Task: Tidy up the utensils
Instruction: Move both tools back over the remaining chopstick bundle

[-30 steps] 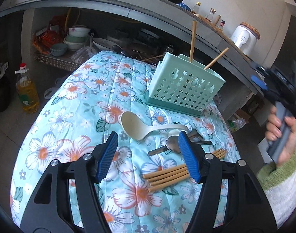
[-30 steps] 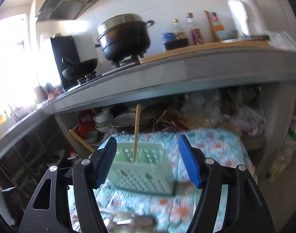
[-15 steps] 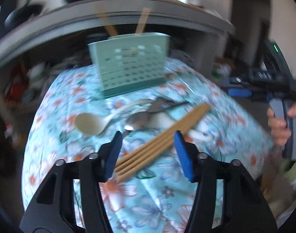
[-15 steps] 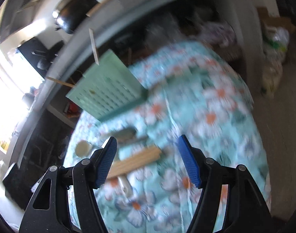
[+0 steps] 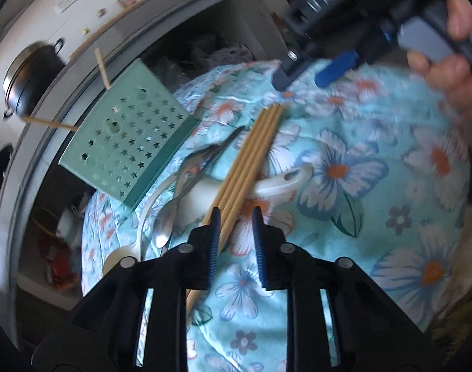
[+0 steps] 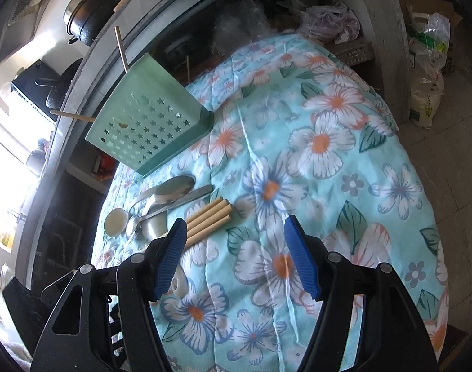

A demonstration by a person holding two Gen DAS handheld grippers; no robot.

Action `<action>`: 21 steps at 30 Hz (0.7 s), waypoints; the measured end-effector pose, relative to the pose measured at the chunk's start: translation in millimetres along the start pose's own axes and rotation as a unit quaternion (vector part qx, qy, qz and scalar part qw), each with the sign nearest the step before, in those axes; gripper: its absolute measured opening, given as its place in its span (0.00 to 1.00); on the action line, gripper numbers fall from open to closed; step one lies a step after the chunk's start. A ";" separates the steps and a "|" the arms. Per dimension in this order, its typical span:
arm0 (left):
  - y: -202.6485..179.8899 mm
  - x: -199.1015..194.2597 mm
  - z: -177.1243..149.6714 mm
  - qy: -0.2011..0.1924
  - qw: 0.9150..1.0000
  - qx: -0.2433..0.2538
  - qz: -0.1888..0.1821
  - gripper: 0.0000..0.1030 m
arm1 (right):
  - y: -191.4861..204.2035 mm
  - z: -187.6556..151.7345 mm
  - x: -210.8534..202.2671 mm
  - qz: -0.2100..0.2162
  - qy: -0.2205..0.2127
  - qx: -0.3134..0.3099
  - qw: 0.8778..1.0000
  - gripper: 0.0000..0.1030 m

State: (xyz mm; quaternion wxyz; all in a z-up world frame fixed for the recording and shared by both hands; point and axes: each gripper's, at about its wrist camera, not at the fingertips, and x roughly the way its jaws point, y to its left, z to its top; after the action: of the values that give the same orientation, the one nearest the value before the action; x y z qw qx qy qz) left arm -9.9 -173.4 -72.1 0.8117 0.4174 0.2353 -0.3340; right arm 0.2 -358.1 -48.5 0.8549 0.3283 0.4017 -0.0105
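Observation:
Several wooden chopsticks point(image 5: 251, 155) point(image 6: 208, 217) lie in a bundle on the flowered tablecloth point(image 5: 344, 248), across a white ladle point(image 5: 276, 183). My left gripper point(image 5: 236, 217) is down over their near end with its jaws closing. The left pad rests on the bundle, and a gap still shows at the right pad. The green star-punched utensil holder point(image 5: 127, 136) point(image 6: 146, 124) stands behind with two chopsticks point(image 6: 121, 49) in it. My right gripper point(image 6: 236, 229) point(image 5: 310, 71) hovers open above the cloth, holding nothing, with the chopsticks' far end just to its left.
Metal spoons point(image 5: 164, 223) point(image 6: 174, 186) and a second white spoon point(image 6: 115, 221) lie between the chopsticks and the holder. A concrete counter with a black pot point(image 6: 90, 9) runs behind. Plastic bags point(image 6: 428, 62) stand on the floor at the right. A hand point(image 5: 453, 71) grips the right tool.
My left gripper rolled, came down onto the chopstick bundle and narrowed its jaws around it. My right gripper dropped from facing the counter to hovering low over the tablecloth, still open.

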 end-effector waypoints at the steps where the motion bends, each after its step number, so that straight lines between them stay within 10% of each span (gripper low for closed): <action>1: -1.8 2.5 -0.5 0.005 1.000 0.007 0.000 0.10 | -0.5 -0.5 0.7 0.000 0.001 0.001 1.000 0.62; 21: -5.9 15.4 -2.9 0.001 0.998 0.049 0.042 0.11 | -6.4 -3.5 4.1 0.011 0.012 0.010 1.000 0.62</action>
State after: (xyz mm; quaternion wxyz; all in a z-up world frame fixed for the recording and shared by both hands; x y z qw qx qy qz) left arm -4.3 -178.9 -86.9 0.8032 0.4666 0.2017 -0.3105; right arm -1.2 -360.1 -56.4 0.8468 0.3410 0.4083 -0.0015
